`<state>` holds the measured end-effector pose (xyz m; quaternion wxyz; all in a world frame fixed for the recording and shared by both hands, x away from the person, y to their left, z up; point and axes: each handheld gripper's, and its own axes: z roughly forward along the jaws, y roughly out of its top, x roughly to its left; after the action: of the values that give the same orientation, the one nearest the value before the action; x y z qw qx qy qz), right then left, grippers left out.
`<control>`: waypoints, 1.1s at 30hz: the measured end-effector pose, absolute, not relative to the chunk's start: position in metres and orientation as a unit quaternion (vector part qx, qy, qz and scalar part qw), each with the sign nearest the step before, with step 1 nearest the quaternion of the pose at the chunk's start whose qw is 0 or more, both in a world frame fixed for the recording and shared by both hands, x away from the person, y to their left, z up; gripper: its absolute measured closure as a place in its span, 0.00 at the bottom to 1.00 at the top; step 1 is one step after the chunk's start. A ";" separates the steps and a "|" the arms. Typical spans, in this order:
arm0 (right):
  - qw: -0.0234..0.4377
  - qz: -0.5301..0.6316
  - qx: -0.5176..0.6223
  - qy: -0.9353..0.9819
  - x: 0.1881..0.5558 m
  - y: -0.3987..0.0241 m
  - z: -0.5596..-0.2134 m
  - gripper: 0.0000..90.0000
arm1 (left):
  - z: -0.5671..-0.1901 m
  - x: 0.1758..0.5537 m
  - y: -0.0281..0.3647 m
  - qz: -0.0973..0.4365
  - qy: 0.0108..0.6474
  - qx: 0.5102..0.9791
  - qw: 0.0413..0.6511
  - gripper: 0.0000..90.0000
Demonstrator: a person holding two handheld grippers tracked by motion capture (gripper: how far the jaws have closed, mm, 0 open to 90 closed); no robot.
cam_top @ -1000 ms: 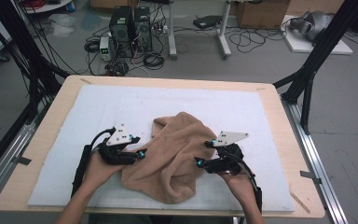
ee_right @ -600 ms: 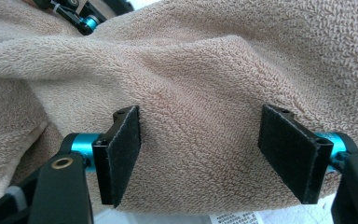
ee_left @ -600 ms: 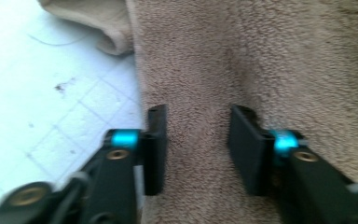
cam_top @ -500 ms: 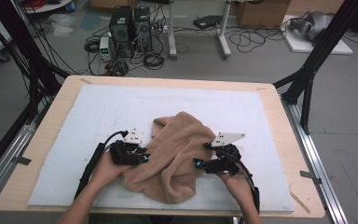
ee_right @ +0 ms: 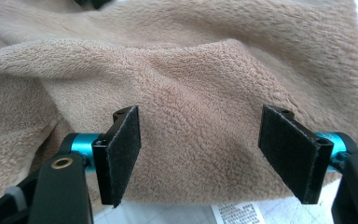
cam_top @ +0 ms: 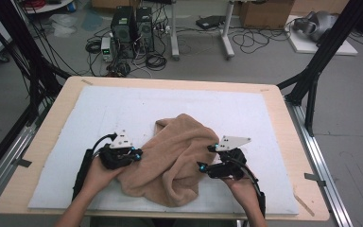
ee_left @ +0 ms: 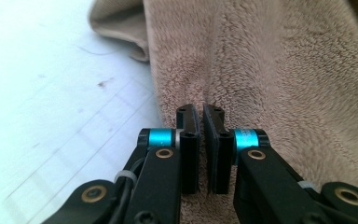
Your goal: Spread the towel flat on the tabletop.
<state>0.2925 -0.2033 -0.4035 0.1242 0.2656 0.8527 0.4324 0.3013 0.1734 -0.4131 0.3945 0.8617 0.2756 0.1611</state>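
Observation:
A tan fleecy towel (cam_top: 179,156) lies crumpled on the white mat (cam_top: 99,109). My left gripper (cam_top: 137,153) is at the towel's left edge. In the left gripper view its jaws (ee_left: 200,116) have just been closing and now stand shut, pinching a fold of the towel (ee_left: 284,70); a crease runs up from their tips. My right gripper (cam_top: 207,157) is at the towel's right side. In the right gripper view it (ee_right: 200,140) stands open wide, the towel (ee_right: 191,60) bulging between the pads (ee_right: 121,154) without being pressed.
The mat covers a wooden table (cam_top: 47,142) whose front edge is near the person's forearms. A small printed label (ee_right: 233,212) lies on the mat under the right gripper. Black frame posts, computers and cables stand beyond the table's far edge.
The left gripper pushed right into the towel's edge, then came back a little to the left, and its jaws closed on the cloth. The right gripper has kept still.

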 end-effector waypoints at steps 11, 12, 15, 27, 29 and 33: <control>0.123 0.430 0.255 0.857 0.289 -0.194 -0.396 0.32 | -0.407 0.229 0.224 0.212 0.297 0.831 0.419 0.95; 0.122 0.431 0.255 0.857 0.289 -0.193 -0.396 0.32 | -0.406 0.223 0.227 0.217 0.297 0.832 0.416 0.95; 0.120 0.429 0.252 0.859 0.291 -0.189 -0.398 0.32 | -0.405 0.205 0.236 0.223 0.298 0.832 0.412 0.95; 0.090 0.422 0.271 0.861 0.314 -0.182 -0.415 0.41 | -0.401 0.190 0.244 0.198 0.288 0.835 0.424 0.80; 0.083 0.425 0.271 0.860 0.319 -0.180 -0.417 0.51 | -0.396 0.195 0.240 0.204 0.285 0.833 0.428 0.73; 0.088 0.436 0.240 0.863 0.319 -0.172 -0.415 0.78 | -0.389 0.209 0.230 0.202 0.275 0.837 0.428 0.68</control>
<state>0.3193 -0.1722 -0.4145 0.0876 0.2404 0.8629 0.4359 0.2091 0.2299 -0.3889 0.4285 0.8366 0.2750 0.2021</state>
